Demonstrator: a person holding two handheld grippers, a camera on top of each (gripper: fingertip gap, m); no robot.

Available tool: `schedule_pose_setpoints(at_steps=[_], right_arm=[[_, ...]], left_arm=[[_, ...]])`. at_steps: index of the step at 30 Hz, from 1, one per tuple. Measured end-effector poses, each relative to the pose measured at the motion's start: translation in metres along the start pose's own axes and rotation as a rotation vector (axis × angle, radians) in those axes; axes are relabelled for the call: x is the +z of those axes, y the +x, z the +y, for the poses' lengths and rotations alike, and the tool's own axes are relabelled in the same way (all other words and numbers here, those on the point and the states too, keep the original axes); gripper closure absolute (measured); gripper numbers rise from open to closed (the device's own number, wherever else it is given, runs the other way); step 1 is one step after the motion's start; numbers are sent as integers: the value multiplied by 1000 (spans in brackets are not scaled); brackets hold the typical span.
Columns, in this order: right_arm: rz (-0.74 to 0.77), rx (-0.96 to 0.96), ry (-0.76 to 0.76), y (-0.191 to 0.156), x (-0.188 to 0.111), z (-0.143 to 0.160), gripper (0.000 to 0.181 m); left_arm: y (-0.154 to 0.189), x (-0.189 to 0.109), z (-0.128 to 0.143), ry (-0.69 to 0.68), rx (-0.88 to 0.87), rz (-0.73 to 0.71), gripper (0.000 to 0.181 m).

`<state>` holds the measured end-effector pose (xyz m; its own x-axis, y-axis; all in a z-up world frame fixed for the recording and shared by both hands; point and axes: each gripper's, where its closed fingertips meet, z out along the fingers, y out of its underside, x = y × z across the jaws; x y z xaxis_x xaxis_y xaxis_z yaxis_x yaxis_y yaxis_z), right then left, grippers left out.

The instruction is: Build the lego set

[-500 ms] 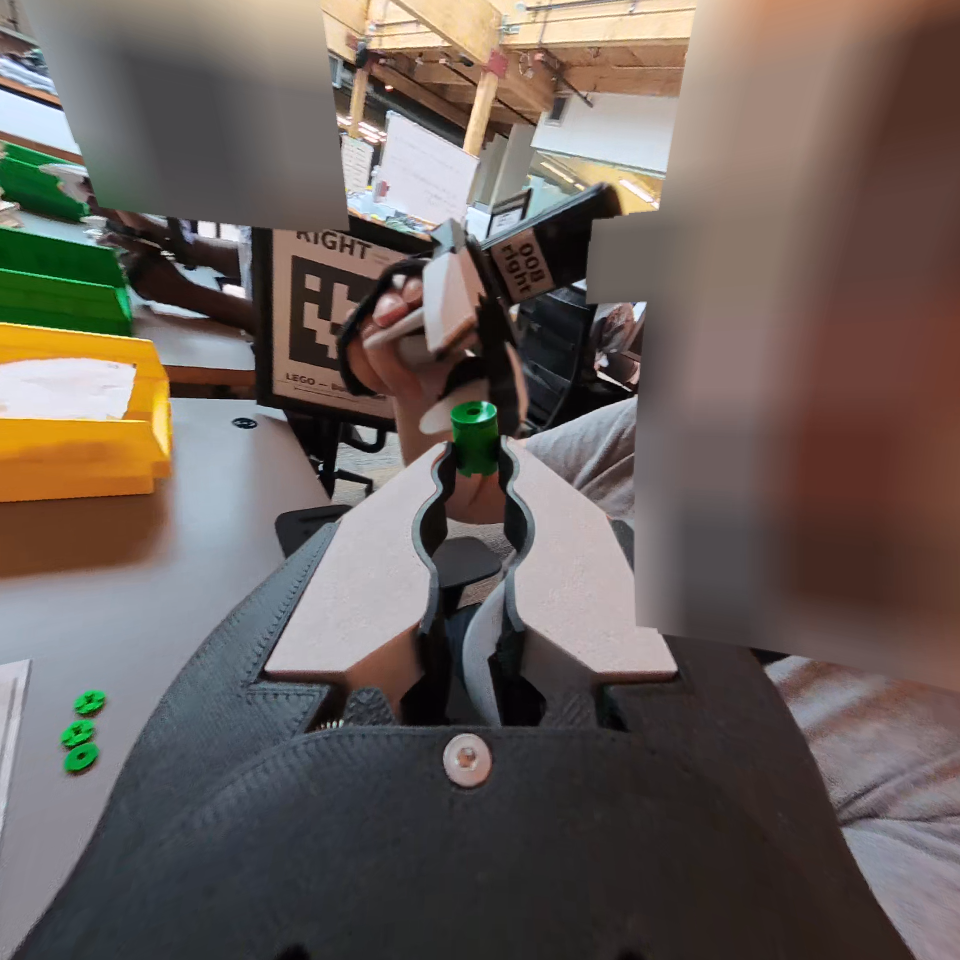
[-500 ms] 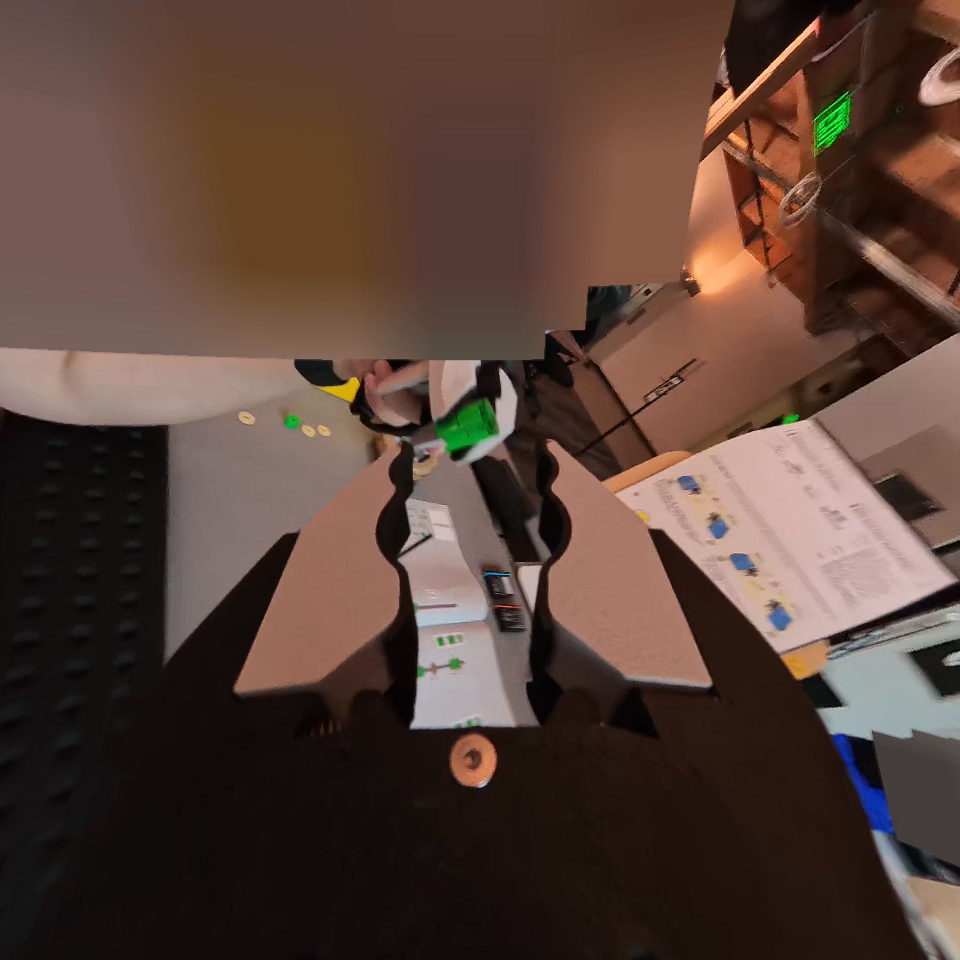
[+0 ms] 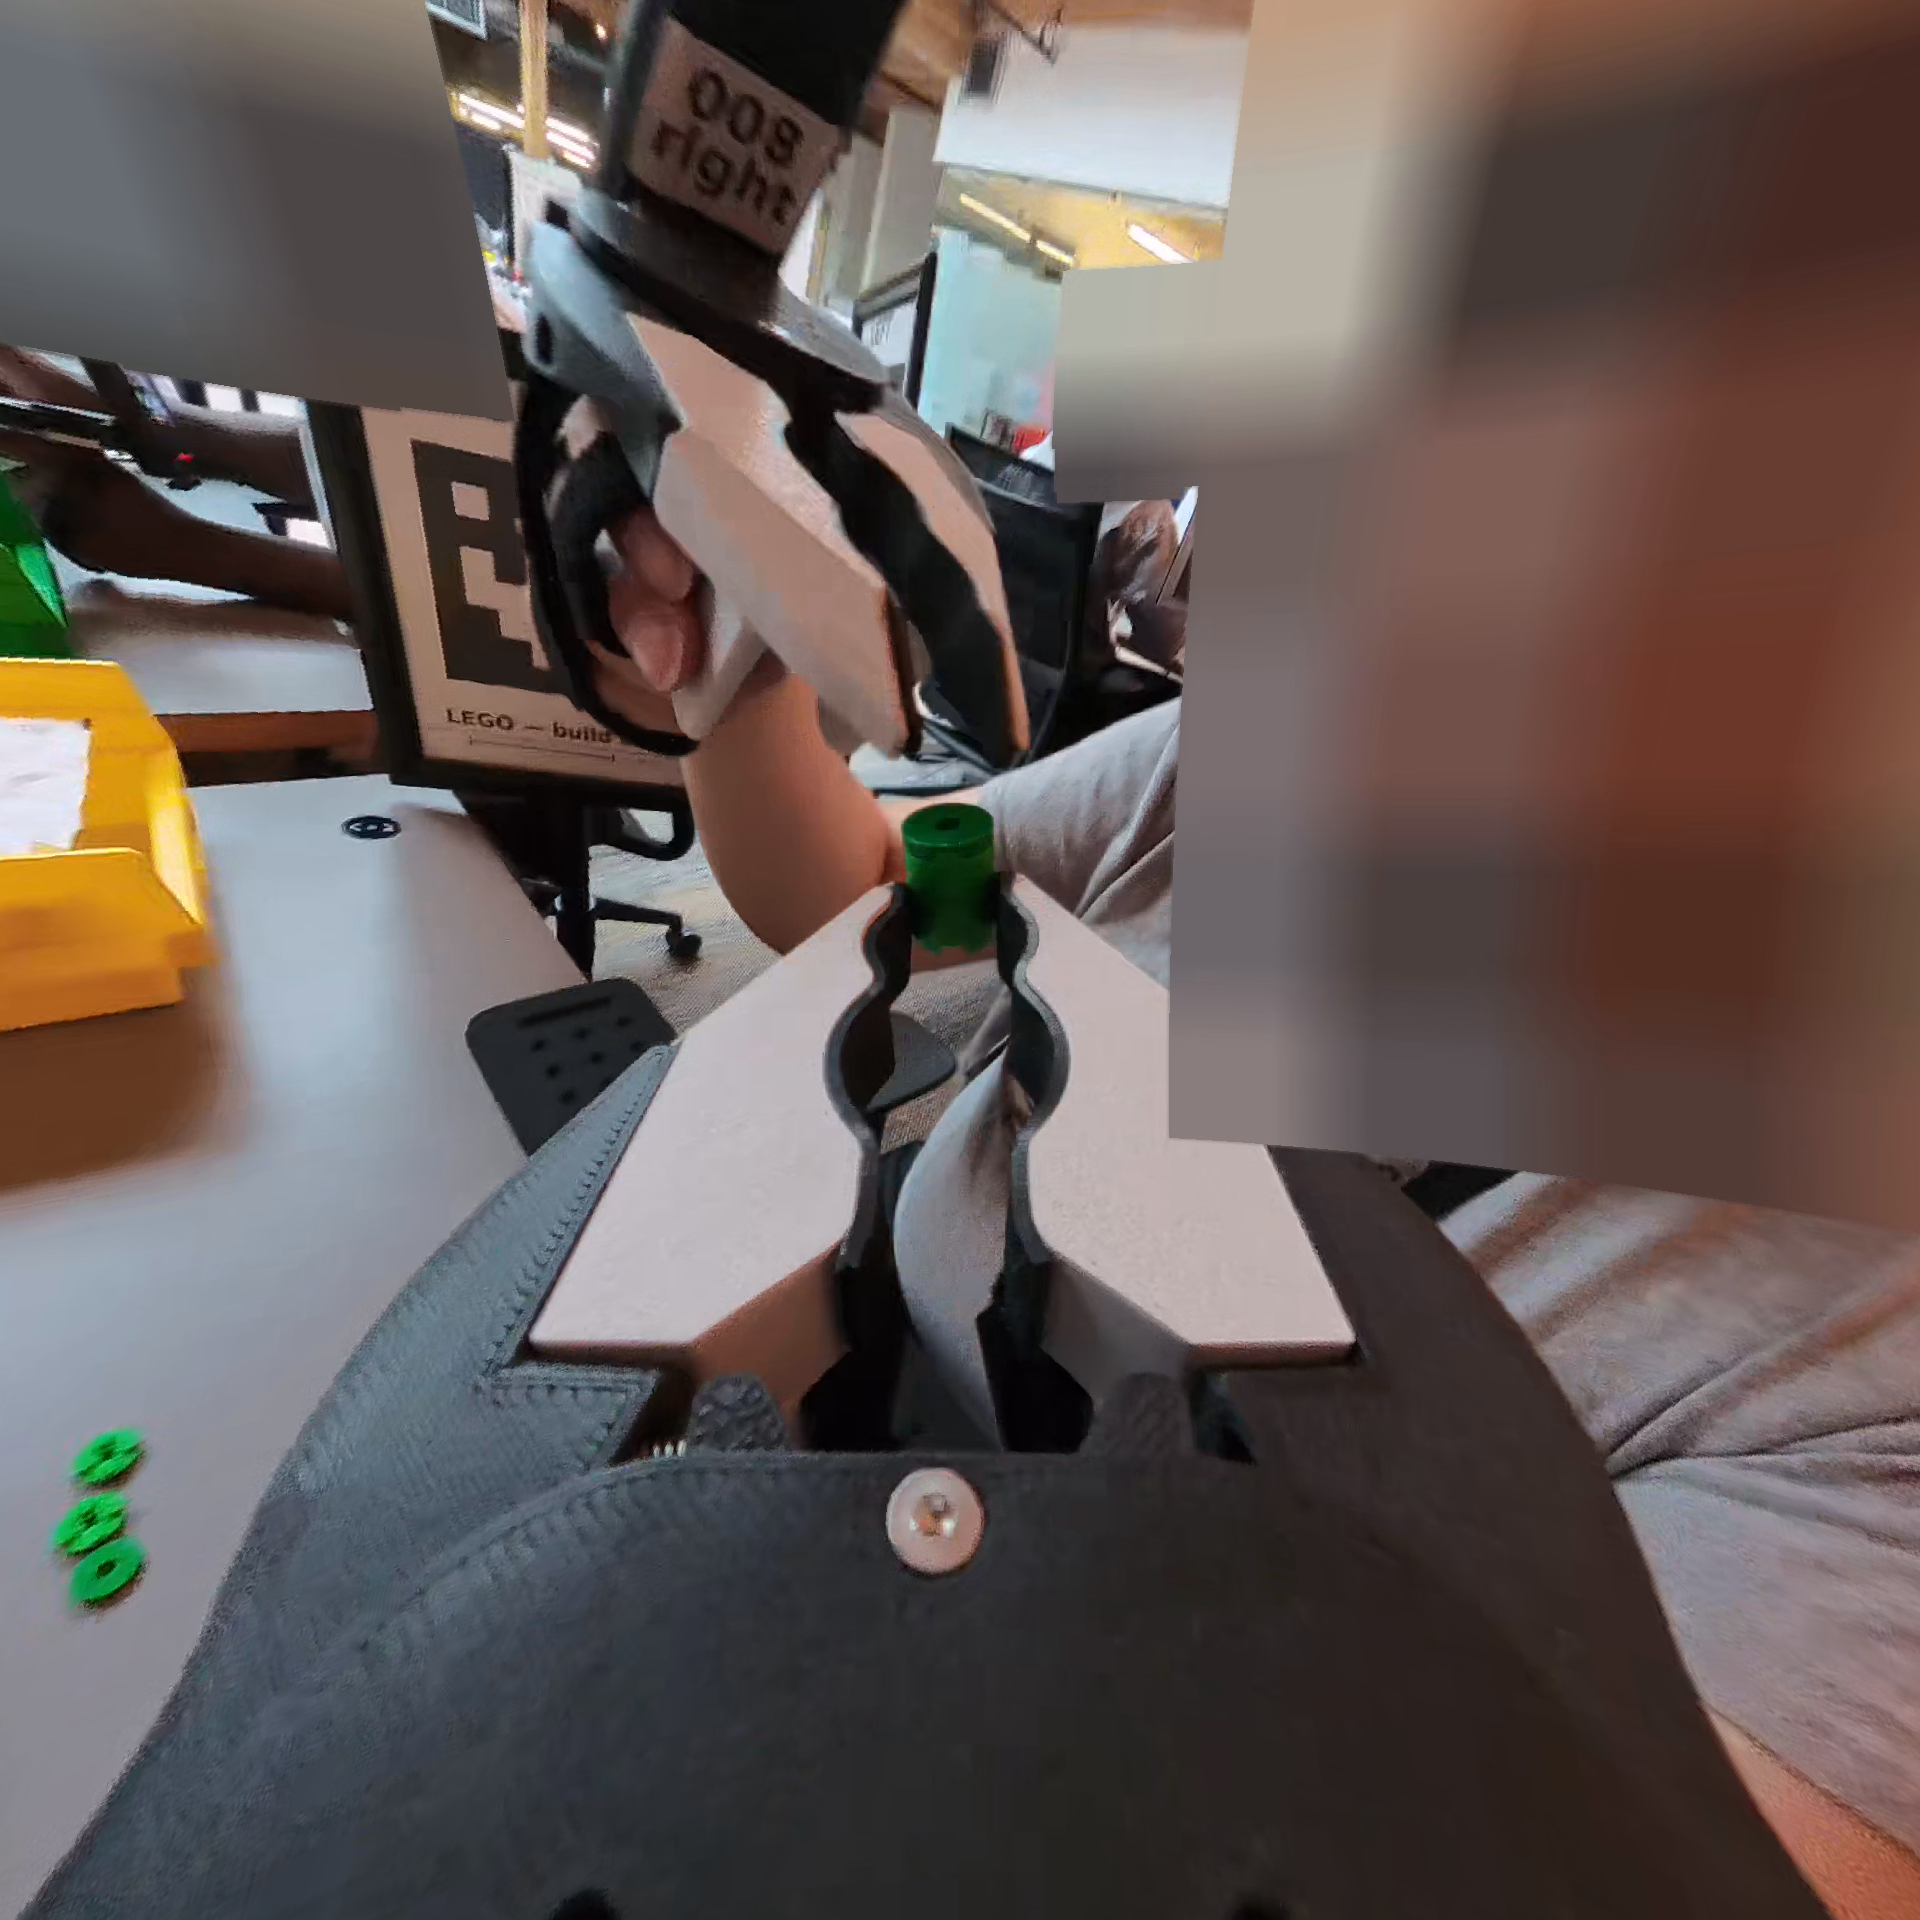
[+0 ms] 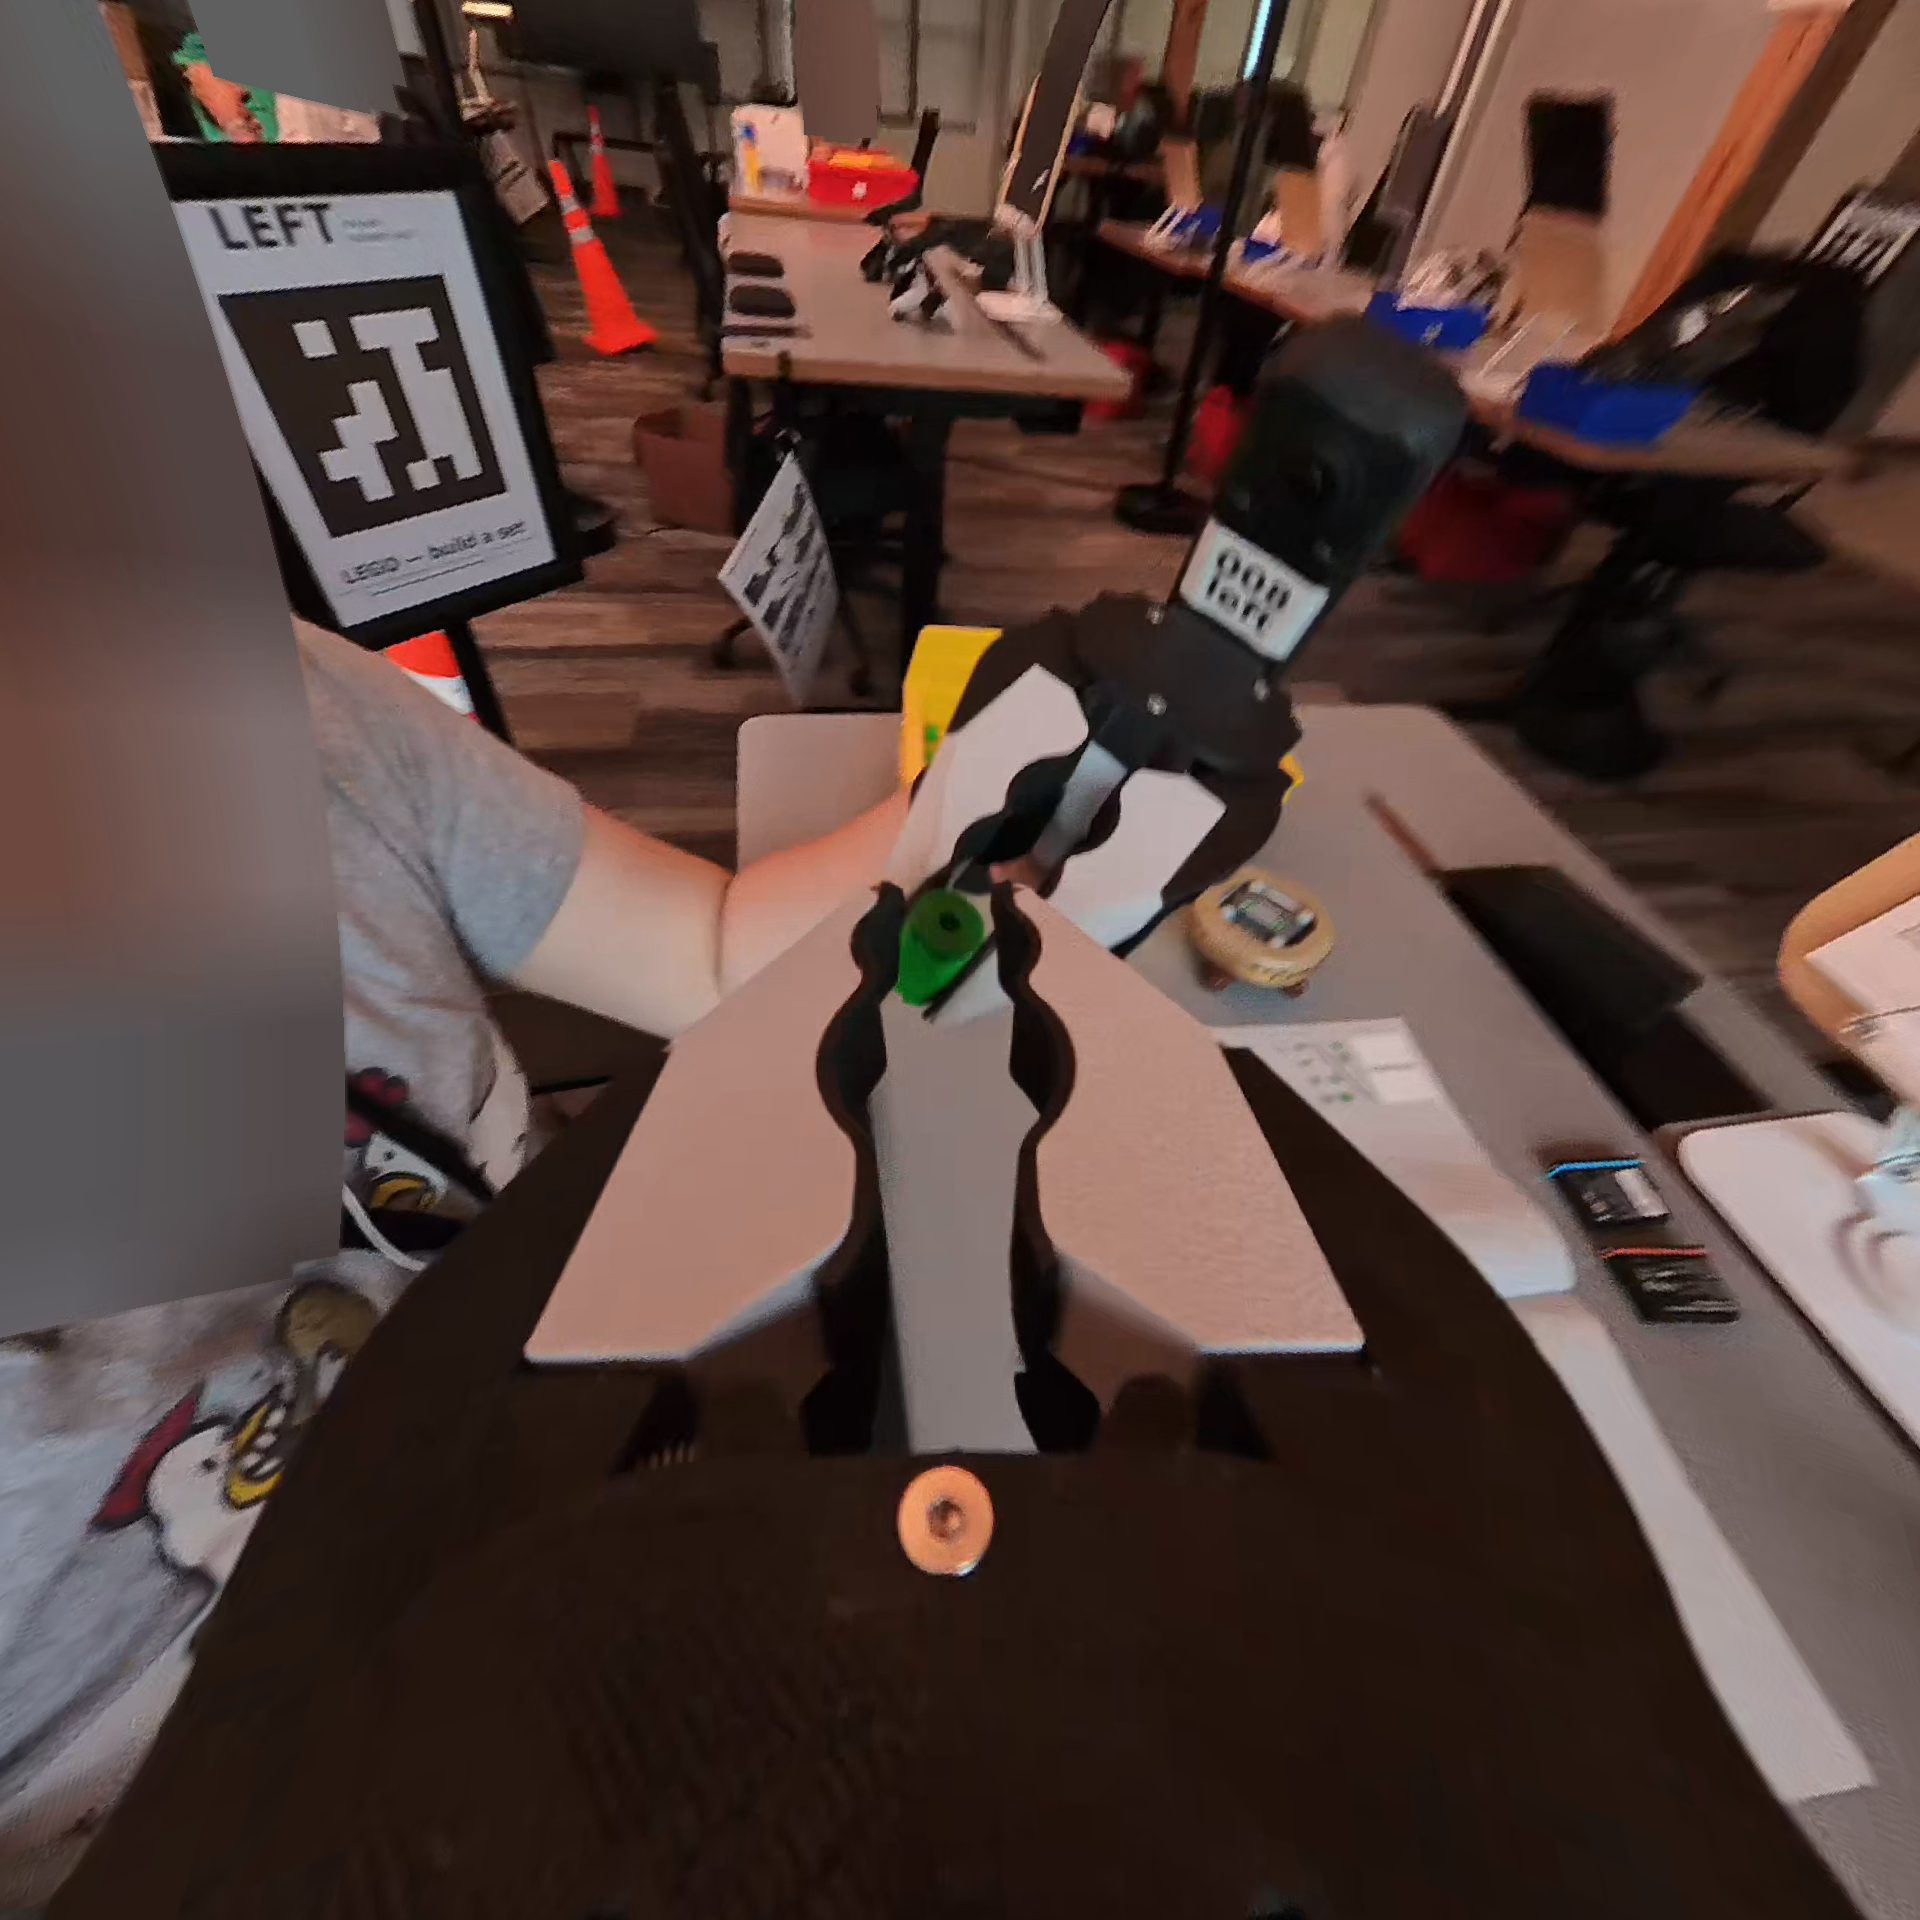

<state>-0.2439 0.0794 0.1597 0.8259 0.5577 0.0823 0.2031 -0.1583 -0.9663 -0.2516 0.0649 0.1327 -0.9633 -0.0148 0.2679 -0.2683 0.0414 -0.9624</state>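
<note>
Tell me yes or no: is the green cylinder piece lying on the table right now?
No: the green cylinder piece is held up off the table, pinched at the tips of the left gripper.

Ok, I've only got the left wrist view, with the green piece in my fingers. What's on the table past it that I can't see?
Observer: The right wrist view shows a small round tan stand on the table, just beyond the green piece.
Operator: Any instructions nearby?
Observer: Yes, a white printed sheet lies flat on the table next to that stand, nearer the camera.
Operator: How does the piece line up from that side?
Observer: In that view it sits in line between the fingers of the right gripper, hollow end towards the lens.
</note>
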Motion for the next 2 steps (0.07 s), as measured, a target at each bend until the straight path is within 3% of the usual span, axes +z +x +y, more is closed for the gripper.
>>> schedule_pose_setpoints(at_steps=[2], right_arm=[[-56,62,-35,-4,0,6,165]], left_arm=[[7,-2,-2,3,16,11,169]])
